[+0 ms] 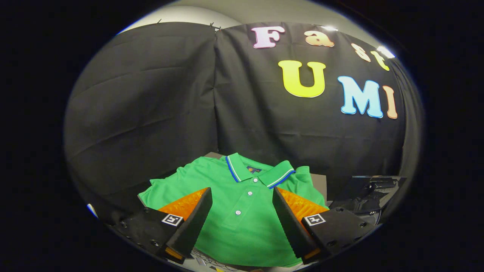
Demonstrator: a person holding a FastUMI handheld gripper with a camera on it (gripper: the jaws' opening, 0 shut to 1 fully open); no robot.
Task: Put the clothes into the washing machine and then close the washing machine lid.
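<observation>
A green polo shirt (242, 211) is seen spread flat in the lower centre of the frame, its collar (261, 172) trimmed with blue and white stripes and turned toward the black cloth wall (151, 105) that fills the upper half. A row of white buttons (244, 192) runs down the placket. The shirt is laid on a pale surface, of which a grey corner (319, 183) shows at the right of the garment.

The gripper (242, 198) is held above the shirt with its fingers (196, 215) set wide apart, one at the lower left and one at the lower right of the frame; the placket lies between them and nothing is clamped. Whether the tips touch the fabric cannot be told.

At the lower right of the frame, beyond the right finger, a dark glossy object (368, 192) is visible; it may be part of the washing machine, though that cannot be confirmed from here.

The step in hand is judged to be the approach for the first grasp, with the task barely begun: the shirt is not yet lifted and no lid is closed. The next move calls for the gripper to be lowered until fabric is gathered between the fingers, then pinched firmly enough that the limp cloth is not dropped when carried to the drum.
</observation>
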